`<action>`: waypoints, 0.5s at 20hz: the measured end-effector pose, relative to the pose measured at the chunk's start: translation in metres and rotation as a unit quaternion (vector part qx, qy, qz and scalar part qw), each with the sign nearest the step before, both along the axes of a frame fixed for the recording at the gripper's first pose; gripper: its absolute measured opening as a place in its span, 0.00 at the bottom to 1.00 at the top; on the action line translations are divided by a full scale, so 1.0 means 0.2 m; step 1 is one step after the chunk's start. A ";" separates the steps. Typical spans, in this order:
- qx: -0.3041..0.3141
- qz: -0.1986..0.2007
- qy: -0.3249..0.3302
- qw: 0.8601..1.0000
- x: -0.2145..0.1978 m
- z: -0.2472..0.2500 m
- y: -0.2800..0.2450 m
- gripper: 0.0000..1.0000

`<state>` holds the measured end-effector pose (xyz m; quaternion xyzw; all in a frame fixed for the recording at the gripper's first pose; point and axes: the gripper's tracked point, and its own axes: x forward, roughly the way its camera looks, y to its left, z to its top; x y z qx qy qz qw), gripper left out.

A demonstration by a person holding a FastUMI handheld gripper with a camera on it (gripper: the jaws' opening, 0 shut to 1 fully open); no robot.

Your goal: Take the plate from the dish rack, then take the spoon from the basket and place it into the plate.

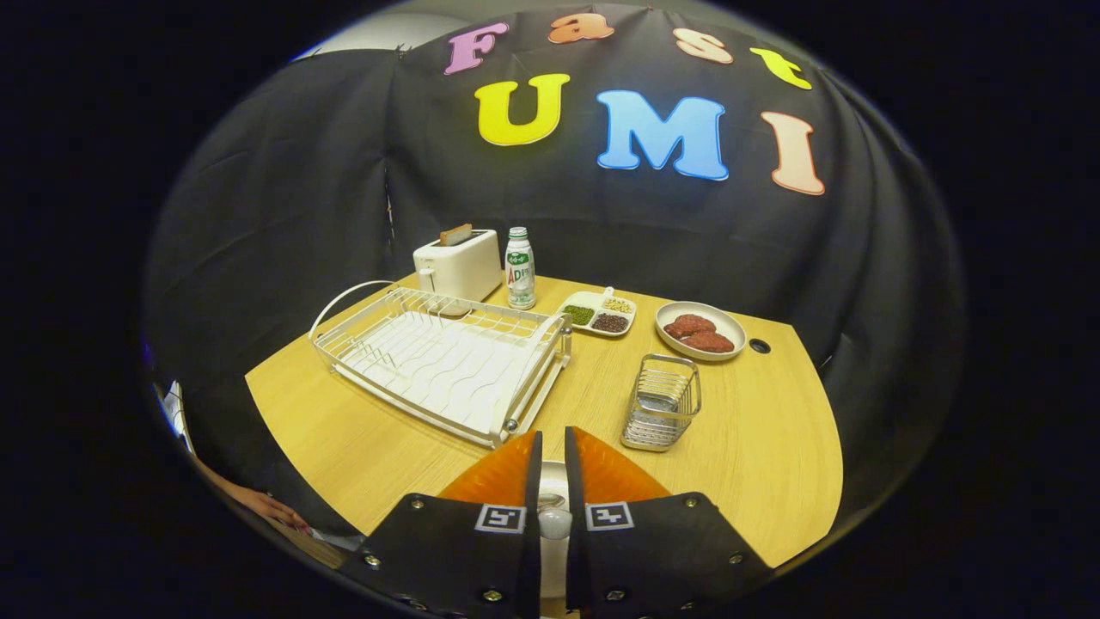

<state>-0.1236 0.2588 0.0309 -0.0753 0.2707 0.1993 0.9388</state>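
Evidently last step: on counter (756, 447), dish rack (447, 361) bare, basket (662, 402) looks emptied; plate (554, 563) lying under tool (553, 438), fingers nearly together, apparently pinching spoon (554, 521). Next: lower, part fingers, release onto plate.

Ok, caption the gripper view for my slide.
Gripper shut on the spoon above the white plate, empty dish rack and basket on the table beyond.
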 end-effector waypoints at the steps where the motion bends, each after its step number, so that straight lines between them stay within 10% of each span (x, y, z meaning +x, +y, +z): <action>1: -0.002 0.006 0.005 1.000 0.00 -0.02 0.02 0.11; 10: -0.012 0.052 0.018 0.998 0.03 -0.14 0.15 0.11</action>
